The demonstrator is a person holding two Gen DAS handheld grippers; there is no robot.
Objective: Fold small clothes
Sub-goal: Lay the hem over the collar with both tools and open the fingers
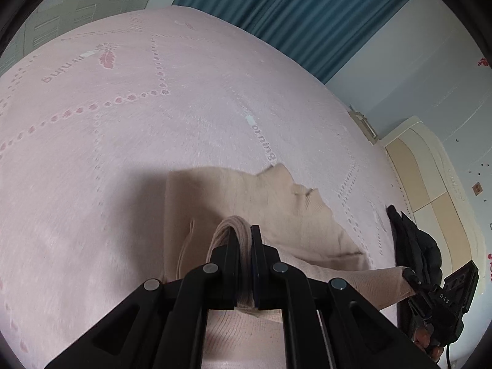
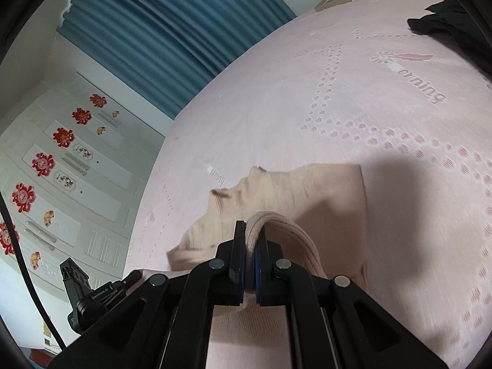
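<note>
Beige knit garment is lying on the pink bedspread, part of it flat and the near edge lifted up. Left hand-held gripper is clamped tight on a ribbed fold of it, and the right hand-held gripper is pinched on another ribbed bit the same way. There's black clothing further off on the bed, blue curtain behind.
</note>
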